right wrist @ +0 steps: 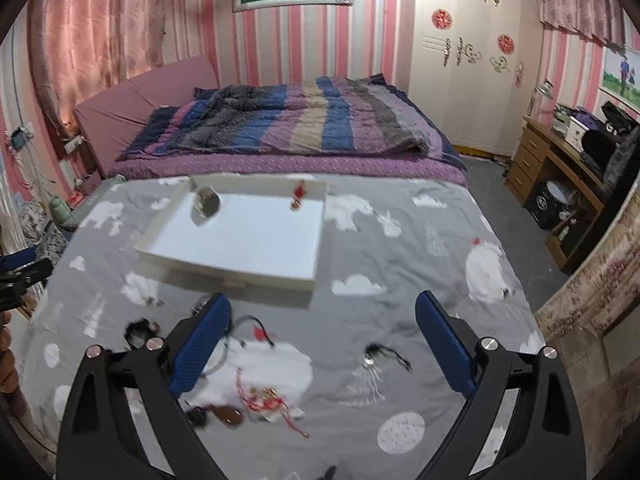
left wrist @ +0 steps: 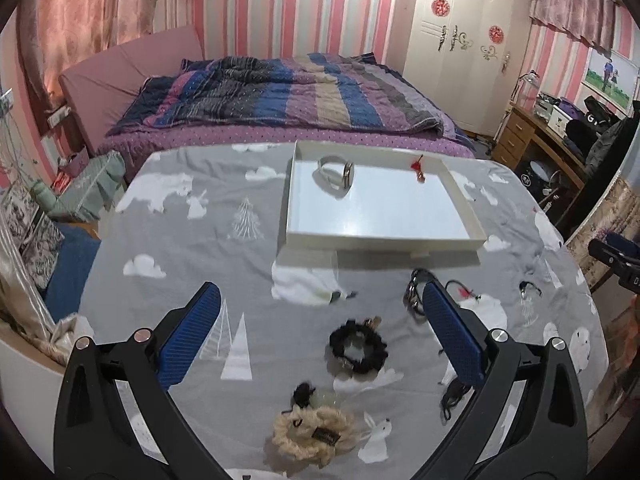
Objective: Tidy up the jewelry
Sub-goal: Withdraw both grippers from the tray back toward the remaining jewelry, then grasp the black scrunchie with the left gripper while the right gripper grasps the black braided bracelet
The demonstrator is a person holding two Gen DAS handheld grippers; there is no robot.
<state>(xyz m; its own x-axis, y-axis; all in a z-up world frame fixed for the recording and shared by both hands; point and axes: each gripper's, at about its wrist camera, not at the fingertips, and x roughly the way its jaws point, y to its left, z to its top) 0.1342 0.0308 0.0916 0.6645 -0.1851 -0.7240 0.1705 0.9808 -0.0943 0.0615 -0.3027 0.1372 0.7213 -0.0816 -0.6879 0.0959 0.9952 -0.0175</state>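
One white tray (left wrist: pixel 382 236) holds two pieces: one bracelet (left wrist: pixel 336 174) and one red charm (left wrist: pixel 418 168). Two scrunchies lie on the cloth, one black (left wrist: pixel 358 350), one cream (left wrist: pixel 316 434).

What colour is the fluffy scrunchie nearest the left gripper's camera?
Cream or beige scrunchie, seen best in the left wrist view.

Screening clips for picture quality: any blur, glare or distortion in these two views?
Left wrist view: mostly sharp, glare on the tray floor, slight smear on the black scrunchie. Right wrist view: motion blur across the tray and the red-string charm. Both views: strong fisheye bending, dark corners.
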